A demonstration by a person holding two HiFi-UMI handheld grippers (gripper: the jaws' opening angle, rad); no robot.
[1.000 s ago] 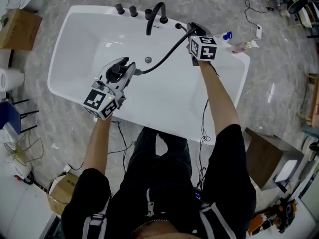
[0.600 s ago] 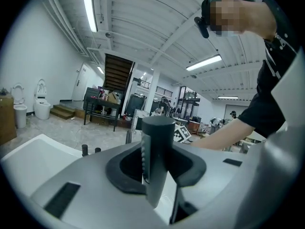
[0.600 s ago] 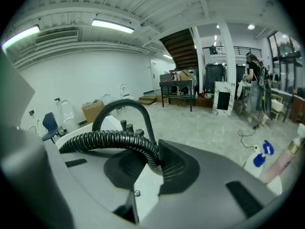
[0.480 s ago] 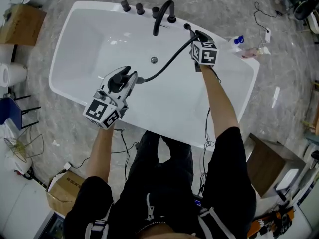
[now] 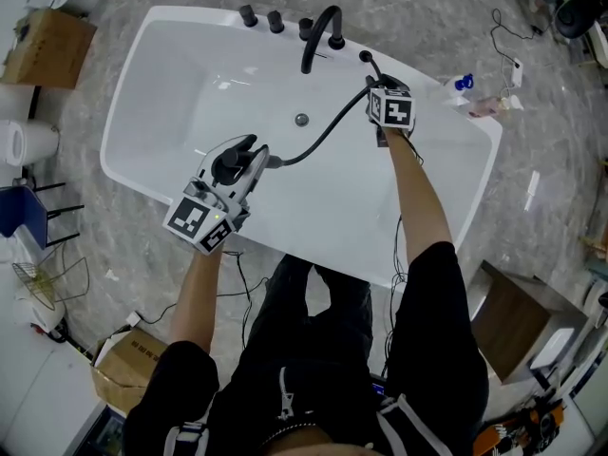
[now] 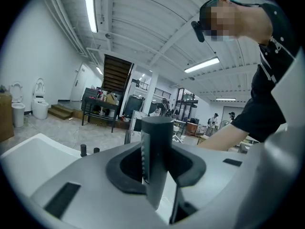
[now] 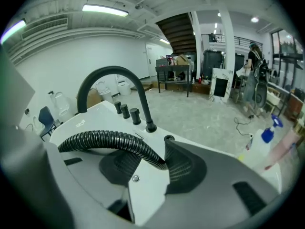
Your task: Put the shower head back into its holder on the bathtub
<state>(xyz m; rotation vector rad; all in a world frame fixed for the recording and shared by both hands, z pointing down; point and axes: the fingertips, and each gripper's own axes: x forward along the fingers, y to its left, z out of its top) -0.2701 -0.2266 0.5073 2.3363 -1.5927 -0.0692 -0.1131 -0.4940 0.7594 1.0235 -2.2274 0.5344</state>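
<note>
My left gripper is over the near left part of the white bathtub and is shut on the black shower head. In the left gripper view its handle stands upright between the pads of that gripper. The black ribbed hose runs from there up to my right gripper, just short of the round holder hole on the rim. The right gripper has just been opening. The hose lies loosely between its jaws, and the holder hole is right ahead.
A black arched faucet and several black knobs stand on the far rim, left of the holder. A round fitting sits on the tub wall. A spray bottle and cables lie on the floor at the right, a cardboard box at the left.
The right gripper has come down closer to the tub rim by the holder, bringing the hose with it. The left gripper holds the shower head almost where it was.
</note>
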